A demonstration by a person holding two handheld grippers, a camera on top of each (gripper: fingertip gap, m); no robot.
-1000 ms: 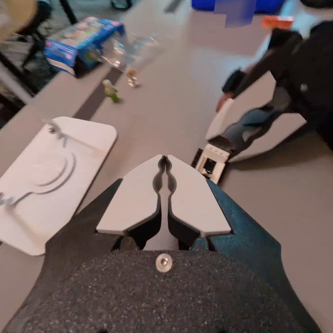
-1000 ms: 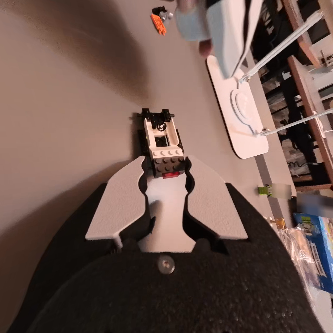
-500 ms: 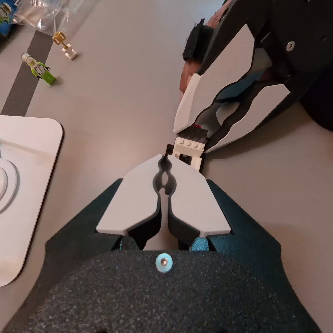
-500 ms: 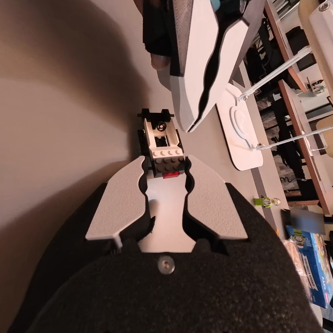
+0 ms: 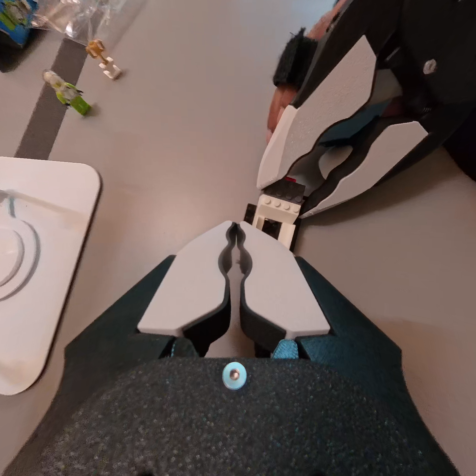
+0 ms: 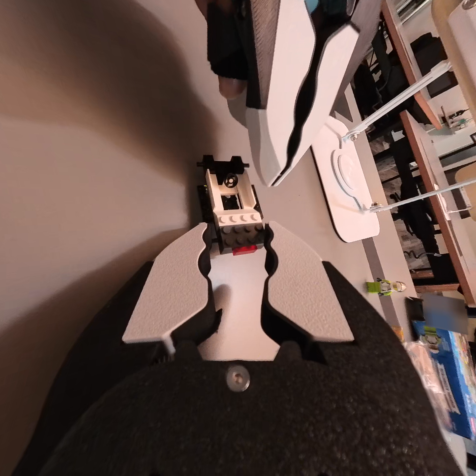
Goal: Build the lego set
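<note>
1. While our right tongs (image 6: 238, 233) clamp the dark rear block of the lego car (image 6: 231, 203), it sits on the table (image 6: 90, 159) between their tips.
2. Just past them, our left tongs (image 5: 236, 226) are pressed shut, apparently empty, beside the car's front; a sideways nudge could twist it loose.
3. Only the right view shows the steering wheel (image 6: 231, 179); only the left view shows the trophy (image 5: 103, 58) well beyond.

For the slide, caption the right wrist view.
Right gripper clamps the rear of the small white-and-black lego car on the grey table while the shut left gripper hovers near its front.
</note>
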